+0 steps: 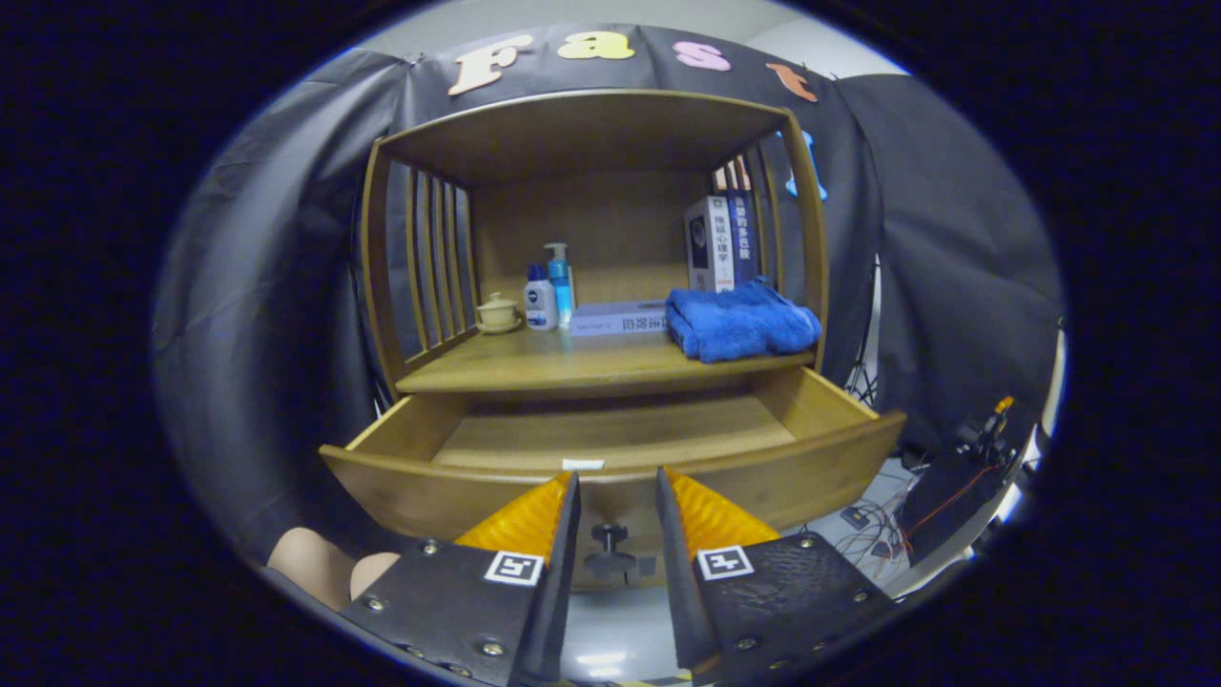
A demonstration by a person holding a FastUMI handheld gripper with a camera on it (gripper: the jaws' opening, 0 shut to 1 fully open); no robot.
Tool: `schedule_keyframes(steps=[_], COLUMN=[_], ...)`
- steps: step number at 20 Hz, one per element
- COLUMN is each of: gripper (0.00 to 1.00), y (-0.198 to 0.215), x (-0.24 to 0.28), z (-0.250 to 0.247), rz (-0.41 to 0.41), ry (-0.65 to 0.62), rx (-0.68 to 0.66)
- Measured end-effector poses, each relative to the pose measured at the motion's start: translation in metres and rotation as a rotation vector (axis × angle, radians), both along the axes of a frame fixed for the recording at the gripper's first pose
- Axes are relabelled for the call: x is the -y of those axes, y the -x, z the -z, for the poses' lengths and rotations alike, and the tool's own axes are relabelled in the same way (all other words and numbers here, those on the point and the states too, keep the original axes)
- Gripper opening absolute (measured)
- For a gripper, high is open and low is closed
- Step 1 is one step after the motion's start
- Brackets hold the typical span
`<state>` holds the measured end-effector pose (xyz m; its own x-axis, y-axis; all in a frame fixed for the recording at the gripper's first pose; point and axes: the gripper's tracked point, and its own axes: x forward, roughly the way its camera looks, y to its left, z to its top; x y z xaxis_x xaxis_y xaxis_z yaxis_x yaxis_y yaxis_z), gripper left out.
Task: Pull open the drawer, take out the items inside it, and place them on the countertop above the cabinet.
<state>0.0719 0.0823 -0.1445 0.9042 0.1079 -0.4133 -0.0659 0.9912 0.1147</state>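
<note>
— Where's the drawer now?

— The curved-front wooden drawer [610, 448] of the wooden cabinet [591, 143] is pulled out, and its floor looks bare apart from a small white tag [583, 465] at the front edge.

— And the gripper [616, 491]?

— Its jaws are parted by a narrow gap, holding nothing. The small dark drawer knob [609, 549] sits between them, and I can't see either finger touching it.

— What's on the counter [534, 358] above?

— A folded blue towel [739, 320] to the right, a flat pale box [618, 318] just beside it, then a white bottle [540, 301] and a blue pump bottle [560, 281] side by side, and a small cream lidded cup on a saucer [498, 312] furthest left. Upright books [717, 239] stand behind the towel.

— Anyone near?

— A bit of a hand [324, 568] shows beside the left finger.
</note>
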Motion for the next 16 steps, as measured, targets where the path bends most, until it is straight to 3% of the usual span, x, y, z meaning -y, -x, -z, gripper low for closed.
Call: schedule_keyframes(steps=[4, 10, 16], gripper=[0.45, 0.44, 0.44], y=[-0.022, -0.049, -0.073], x=[-0.008, -0.033, -0.062], z=[0.0, 0.01, 0.028], rz=[-0.066, -0.15, -0.286], ry=[0.11, 0.11, 0.142], rx=[-0.022, -0.071, -0.239])
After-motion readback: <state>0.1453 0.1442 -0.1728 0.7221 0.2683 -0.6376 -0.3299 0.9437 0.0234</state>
